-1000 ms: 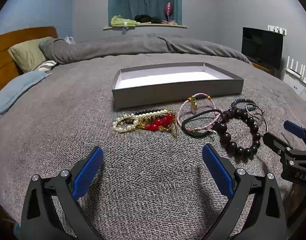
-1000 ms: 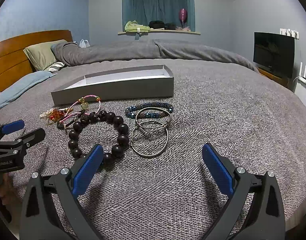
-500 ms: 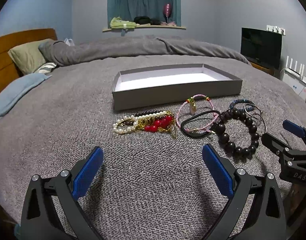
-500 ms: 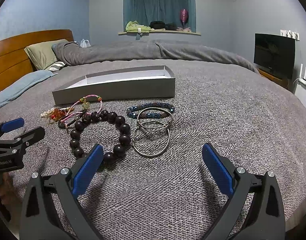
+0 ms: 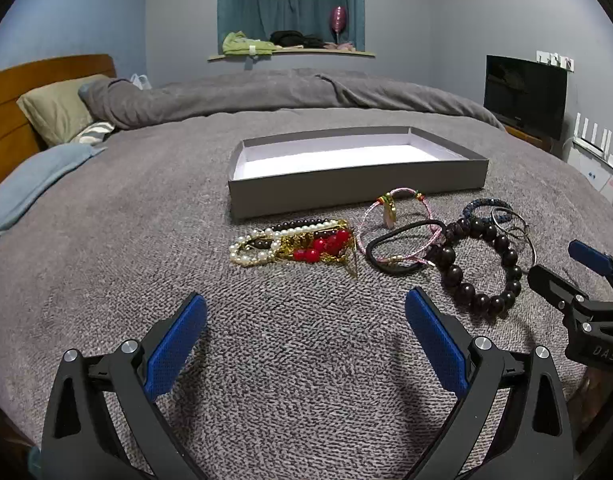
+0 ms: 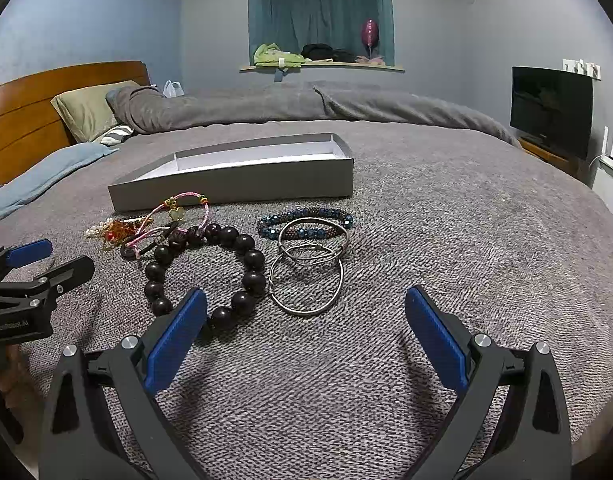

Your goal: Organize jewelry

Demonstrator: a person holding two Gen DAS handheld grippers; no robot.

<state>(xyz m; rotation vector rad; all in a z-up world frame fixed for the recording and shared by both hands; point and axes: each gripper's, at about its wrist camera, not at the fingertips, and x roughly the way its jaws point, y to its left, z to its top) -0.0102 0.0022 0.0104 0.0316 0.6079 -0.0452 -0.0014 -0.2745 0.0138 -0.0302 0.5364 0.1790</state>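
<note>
A shallow grey box (image 5: pixel 354 182) with a white inside lies open on the grey bedspread; it holds nothing. In front of it lies a row of jewelry: a pearl, gold and red bead tangle (image 5: pixel 294 242), a pink cord bracelet (image 5: pixel 398 216), a black hair tie (image 5: pixel 394 246), a dark bead bracelet (image 5: pixel 480 266), a blue bead bracelet (image 6: pixel 306 218) and silver bangles (image 6: pixel 306 276). My left gripper (image 5: pixel 304 330) is open, low over the bedspread short of the tangle. My right gripper (image 6: pixel 304 330) is open just short of the bangles and the dark bead bracelet (image 6: pixel 210 268).
Bunched grey duvet (image 5: pixel 266 92) and pillows (image 5: pixel 58 108) lie beyond the box, by a wooden headboard (image 6: pixel 30 120). A television (image 6: pixel 550 110) stands at the right. Each gripper shows at the side of the other's view: right gripper (image 5: pixel 578 276), left gripper (image 6: pixel 38 268).
Both grippers have crept slightly forward toward the jewelry; the jaws stay open and nothing on the bed has moved.
</note>
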